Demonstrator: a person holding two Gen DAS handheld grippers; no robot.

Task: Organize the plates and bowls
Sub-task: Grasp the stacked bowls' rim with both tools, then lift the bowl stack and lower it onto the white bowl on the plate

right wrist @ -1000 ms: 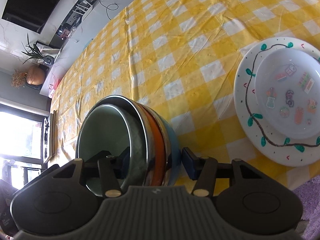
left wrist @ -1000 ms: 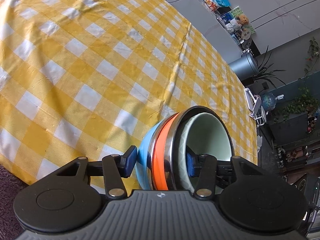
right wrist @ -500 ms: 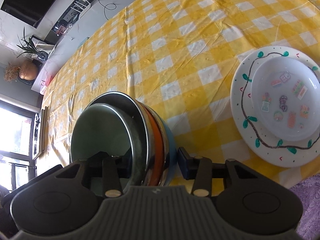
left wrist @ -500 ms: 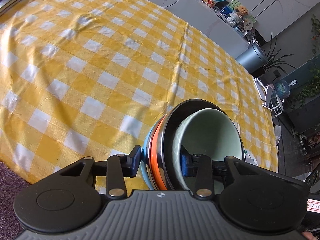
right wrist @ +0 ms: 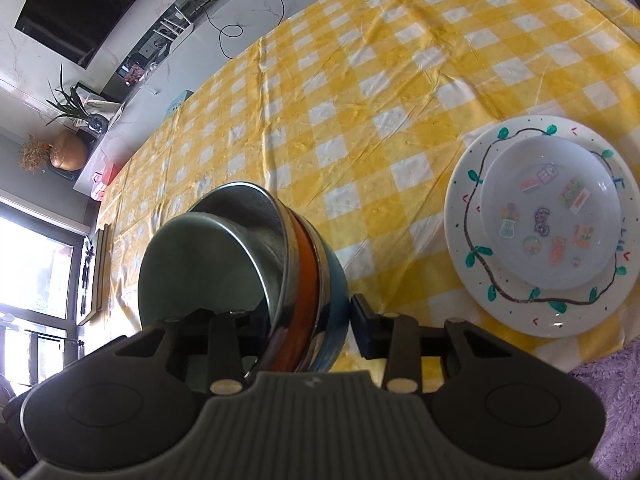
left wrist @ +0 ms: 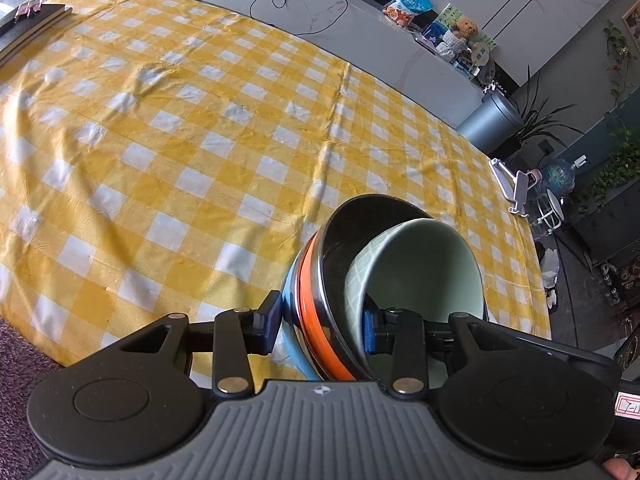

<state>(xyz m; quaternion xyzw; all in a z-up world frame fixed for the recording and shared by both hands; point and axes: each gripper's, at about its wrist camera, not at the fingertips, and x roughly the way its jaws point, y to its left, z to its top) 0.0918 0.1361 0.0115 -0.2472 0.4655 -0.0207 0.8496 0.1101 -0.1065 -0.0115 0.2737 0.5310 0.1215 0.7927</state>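
Nested bowl stack (left wrist: pixel 360 280): pale green bowl (left wrist: pixel 424 264) innermost, steel, orange, blue outermost; tilted above yellow check tablecloth (left wrist: pixel 200 140). Left gripper (left wrist: pixel 320 326) clamped on stack rim. Right gripper (right wrist: pixel 304 320) jaws closing, opposite rim between pads. Two stacked plates (right wrist: pixel 544 224) on cloth, well apart.

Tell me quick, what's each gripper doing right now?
Left gripper: shut on the nested bowl stack.
Right gripper: jaws closing across the same stack; contact cannot be told.
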